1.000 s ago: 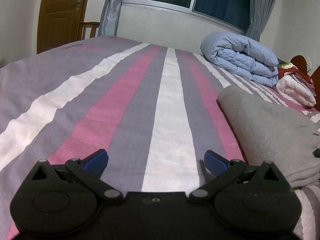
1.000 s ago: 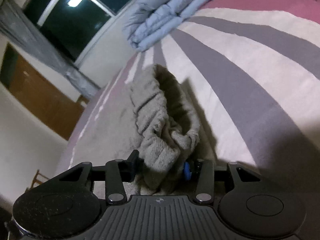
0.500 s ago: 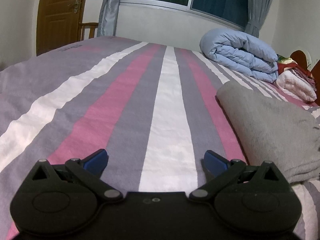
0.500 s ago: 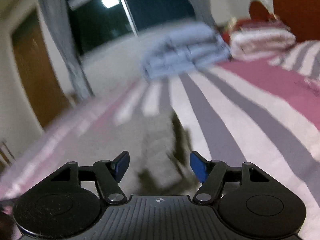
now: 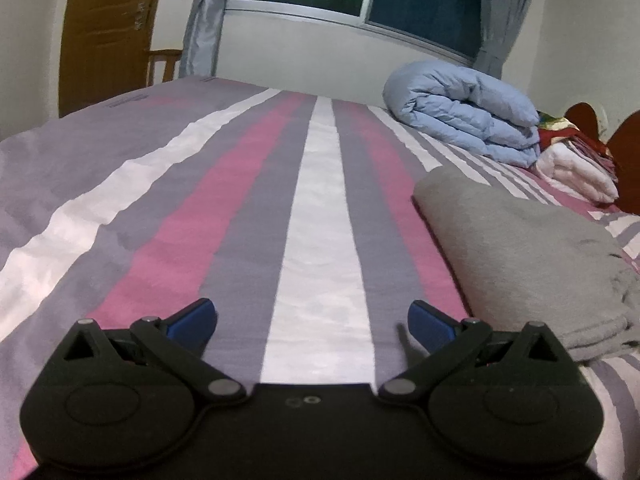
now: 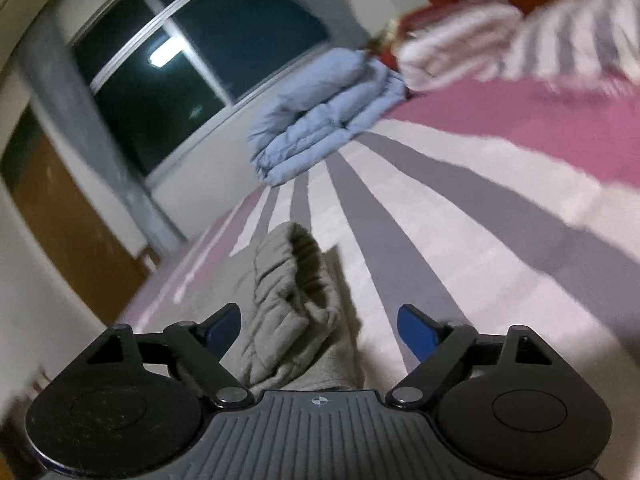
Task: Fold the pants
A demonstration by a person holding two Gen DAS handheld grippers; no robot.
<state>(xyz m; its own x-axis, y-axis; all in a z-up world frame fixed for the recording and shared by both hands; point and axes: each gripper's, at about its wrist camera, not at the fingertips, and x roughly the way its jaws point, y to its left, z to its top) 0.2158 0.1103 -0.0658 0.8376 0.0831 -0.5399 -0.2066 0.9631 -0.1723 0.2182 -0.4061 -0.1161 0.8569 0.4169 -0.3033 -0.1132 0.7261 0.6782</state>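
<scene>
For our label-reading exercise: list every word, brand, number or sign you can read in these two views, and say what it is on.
No text can be read.
Bedspread: a dark printed line near the far edge, too small and blurred to read.
Right gripper: a small crosshair mark on its body, no lettering.
Left gripper: two tiny circles on its body, no lettering.

Left gripper (image 5: 312, 320): matte black body, two round housings, silver pivot screws, blue-tipped jaws. Right gripper (image 6: 318, 326): same black linkages and blue tips, ribbed grey centre plate with small crosshair mark.
</scene>
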